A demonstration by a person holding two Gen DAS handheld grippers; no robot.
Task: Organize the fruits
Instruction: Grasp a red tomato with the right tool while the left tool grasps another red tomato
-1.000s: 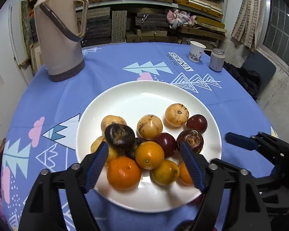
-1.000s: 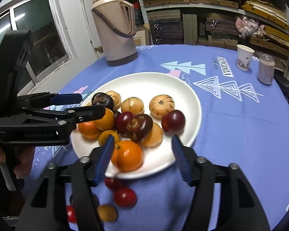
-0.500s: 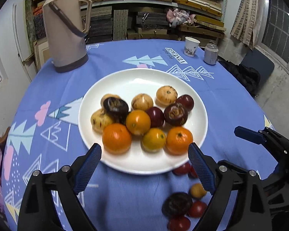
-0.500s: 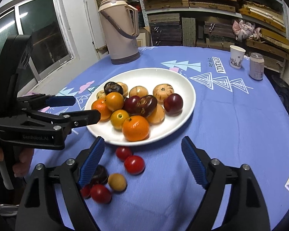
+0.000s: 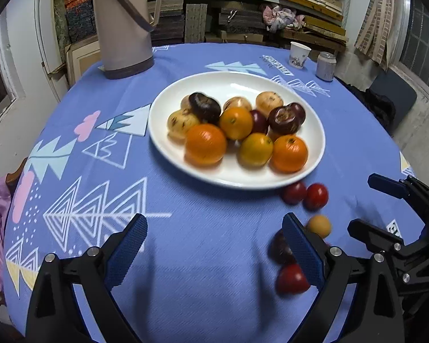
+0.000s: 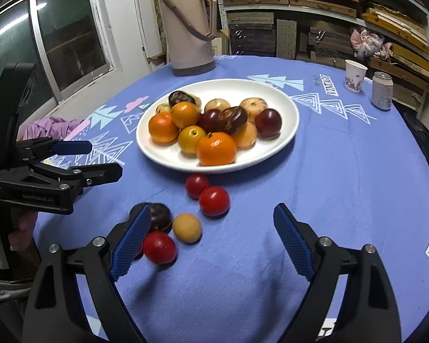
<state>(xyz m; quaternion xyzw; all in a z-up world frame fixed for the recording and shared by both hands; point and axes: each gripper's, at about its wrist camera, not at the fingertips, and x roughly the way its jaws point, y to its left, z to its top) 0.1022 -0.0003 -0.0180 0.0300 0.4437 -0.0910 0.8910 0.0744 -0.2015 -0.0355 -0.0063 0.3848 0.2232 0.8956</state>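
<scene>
A white plate (image 5: 168, 148) (image 6: 286, 131) on the blue tablecloth holds a heap of oranges, yellow-brown fruits and dark purple fruits. Several loose fruits lie on the cloth in front of it: two red tomatoes (image 6: 211, 197) (image 5: 314, 197), a small tan fruit (image 6: 186, 227) (image 5: 319, 225), a dark purple fruit (image 6: 161, 215) and another red tomato (image 6: 158, 248) (image 5: 291, 278). My left gripper (image 5: 213, 245) is open and empty above bare cloth, left of the loose fruits. My right gripper (image 6: 211, 238) is open and empty, just behind the loose fruits; its left finger (image 6: 131, 240) covers part of them.
A tall beige thermos (image 5: 123, 23) (image 6: 190, 25) stands at the table's far side. A paper cup (image 5: 299, 54) (image 6: 354, 75) and a drink can (image 5: 325, 65) (image 6: 381, 91) stand at the far right. Shelves of boards lie behind. A purple cloth (image 6: 51, 124) hangs at the left edge.
Both grippers have drawn back from the plate toward the table's near side. The loose fruits in front of the plate have come into view. Both stay open and empty.
</scene>
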